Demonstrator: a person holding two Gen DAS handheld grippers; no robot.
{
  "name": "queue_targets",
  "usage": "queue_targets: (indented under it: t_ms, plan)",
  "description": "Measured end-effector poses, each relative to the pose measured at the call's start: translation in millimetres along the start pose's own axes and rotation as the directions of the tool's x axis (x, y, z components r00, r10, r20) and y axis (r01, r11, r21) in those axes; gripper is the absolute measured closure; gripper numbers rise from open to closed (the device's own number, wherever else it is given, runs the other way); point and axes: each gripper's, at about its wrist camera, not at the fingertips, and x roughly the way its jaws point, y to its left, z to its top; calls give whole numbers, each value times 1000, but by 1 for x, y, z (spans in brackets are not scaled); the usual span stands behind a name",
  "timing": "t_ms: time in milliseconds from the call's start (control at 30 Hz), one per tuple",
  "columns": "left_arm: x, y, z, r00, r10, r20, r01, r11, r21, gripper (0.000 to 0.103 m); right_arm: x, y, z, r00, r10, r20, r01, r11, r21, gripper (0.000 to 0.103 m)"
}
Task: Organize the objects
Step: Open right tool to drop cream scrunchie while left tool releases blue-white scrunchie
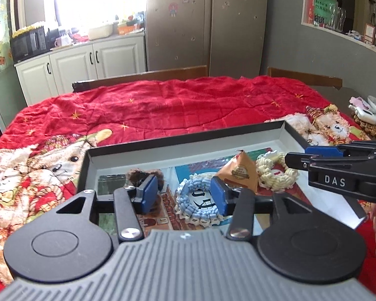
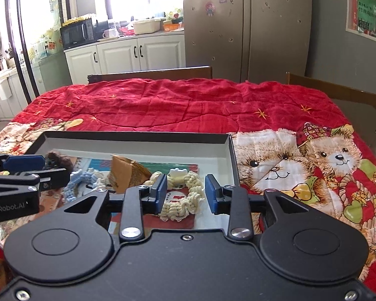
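Observation:
A shallow black box (image 1: 188,135) (image 2: 137,136) lies on the red bear-print quilt. In it are a blue knitted ring (image 1: 196,205) (image 2: 75,184), a cream knitted ring (image 1: 275,175) (image 2: 185,200), a tan paper pyramid packet (image 1: 240,173) (image 2: 125,173) and a brown fuzzy item (image 1: 137,175) (image 2: 59,159). My left gripper (image 1: 184,194) is open above the blue ring, its pads either side of it. My right gripper (image 2: 186,194) is open above the cream ring, holding nothing; it also shows in the left wrist view (image 1: 313,156).
The quilt (image 1: 175,105) covers the table, with wooden chair backs (image 2: 150,74) behind. Small items (image 1: 368,118) sit at the table's right edge. Kitchen cabinets (image 1: 87,62), a microwave (image 2: 77,32) and a fridge (image 2: 245,25) stand beyond.

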Motion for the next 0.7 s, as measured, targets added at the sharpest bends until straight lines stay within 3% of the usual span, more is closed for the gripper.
queue_targets:
  t_ms: [700]
  plan:
    - [-96,9,-33,994,6,109,-7,1000,12,33,-93,34,-26,992,100,78,-90,990,-112,71]
